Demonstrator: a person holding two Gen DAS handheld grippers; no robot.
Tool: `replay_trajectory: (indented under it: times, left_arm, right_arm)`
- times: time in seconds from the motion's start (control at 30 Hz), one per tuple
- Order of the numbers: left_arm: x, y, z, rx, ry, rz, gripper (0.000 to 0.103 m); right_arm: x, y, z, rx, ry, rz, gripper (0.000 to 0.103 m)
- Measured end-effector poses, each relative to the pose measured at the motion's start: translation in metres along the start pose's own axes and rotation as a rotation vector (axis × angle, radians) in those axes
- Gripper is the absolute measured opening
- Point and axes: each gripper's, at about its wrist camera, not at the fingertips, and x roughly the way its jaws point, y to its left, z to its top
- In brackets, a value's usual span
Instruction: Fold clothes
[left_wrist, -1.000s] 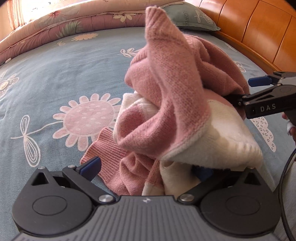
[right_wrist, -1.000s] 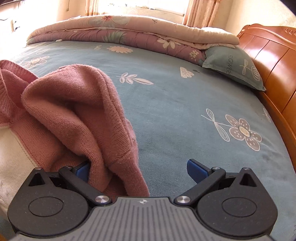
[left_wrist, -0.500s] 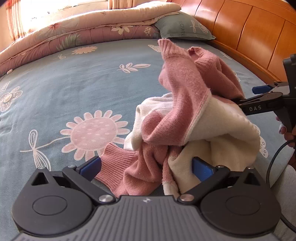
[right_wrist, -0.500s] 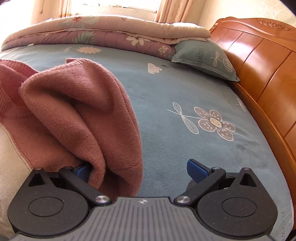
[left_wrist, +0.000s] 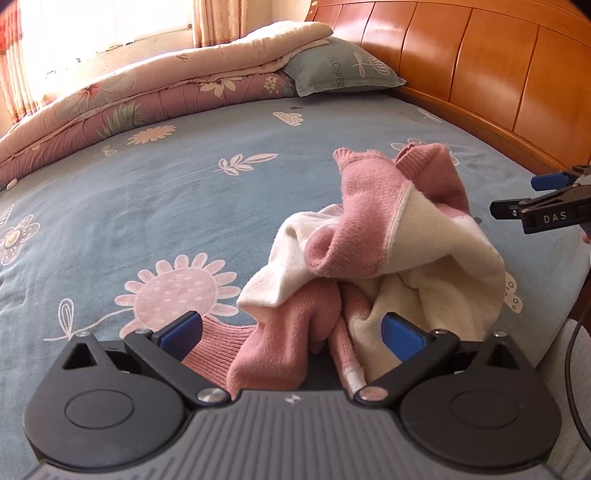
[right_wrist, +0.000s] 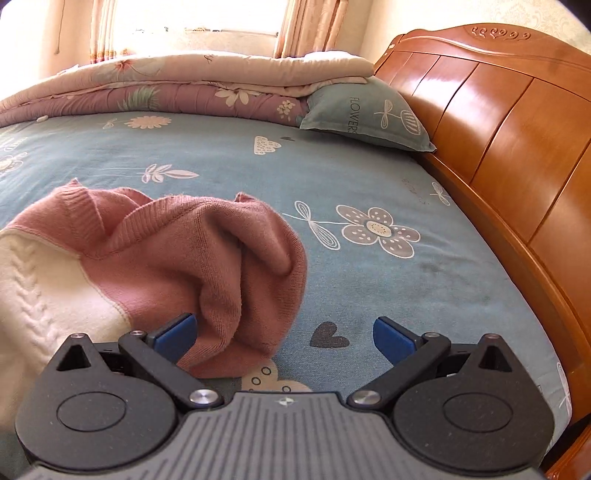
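A pink and cream knitted sweater (left_wrist: 373, 258) lies crumpled in a heap on the bed (left_wrist: 166, 206), which is covered by a blue sheet printed with flowers, leaves and clouds. The heap sits on the near side of the bed, toward the wooden headboard (left_wrist: 480, 74).

The left gripper (left_wrist: 291, 330) is low over the sheet with its jaws spread wide. Pink ribbed folds and a cream fold of the sweater lie between the two blue pads, but neither pad presses on the cloth.

The right gripper (right_wrist: 282, 334) also has its jaws released and wide apart. A rounded pink fold of the sweater (right_wrist: 207, 258) lies just beside its left pad, while the right pad stands over bare sheet. In the left wrist view the right gripper (left_wrist: 532, 195) appears at the right edge, close to the heap but apart from it.

At the far side of the bed a folded floral quilt (right_wrist: 184, 85) lies along the edge, with a grey-green pillow (right_wrist: 369, 110) tucked against the headboard beside it.
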Motion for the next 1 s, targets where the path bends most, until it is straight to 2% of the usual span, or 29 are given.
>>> replay_trajectory:
  times: [0.13,0.23,0.33,0.4,0.5,0.53,0.6,0.73,0.9,1.0]
  left_arm:
    - [0.016,-0.012,0.018,0.086,-0.035,0.004,0.102]
    - [0.031,-0.011,0.034,0.113,-0.068,0.026,0.102]
    - [0.039,0.004,0.047,0.054,-0.097,0.077,0.103]
    - [0.042,0.022,0.053,0.002,-0.11,0.159,0.102]
    - [0.047,0.055,0.059,-0.057,-0.088,0.237,0.102]
    - [0.047,0.064,0.058,-0.078,-0.076,0.237,0.102]
    - [0.046,0.08,0.055,-0.12,-0.052,0.229,0.102]
    - [0.032,0.08,0.037,-0.092,-0.02,0.1,0.102]
    - [0.013,0.051,0.027,0.007,-0.032,-0.055,0.102]
    - [0.02,0.029,0.029,0.116,-0.021,-0.045,0.102]
  right_arm:
    - [-0.014,0.0,-0.012,0.008,0.009,0.025,0.103]
    - [-0.018,0.001,-0.019,0.019,0.016,0.034,0.103]
    - [-0.022,0.0,-0.024,0.032,0.022,0.037,0.103]
    - [-0.024,-0.001,-0.027,0.037,0.025,0.039,0.103]
    - [-0.023,-0.002,-0.029,0.031,0.034,0.041,0.103]
    - [-0.021,-0.001,-0.03,0.031,0.037,0.046,0.103]
    - [-0.019,0.002,-0.03,0.032,0.043,0.058,0.103]
    - [-0.019,0.013,-0.025,0.026,0.033,0.11,0.103]
    - [-0.025,0.034,-0.011,-0.013,-0.001,0.157,0.103]
    - [-0.025,0.043,-0.006,0.002,-0.003,0.189,0.103]
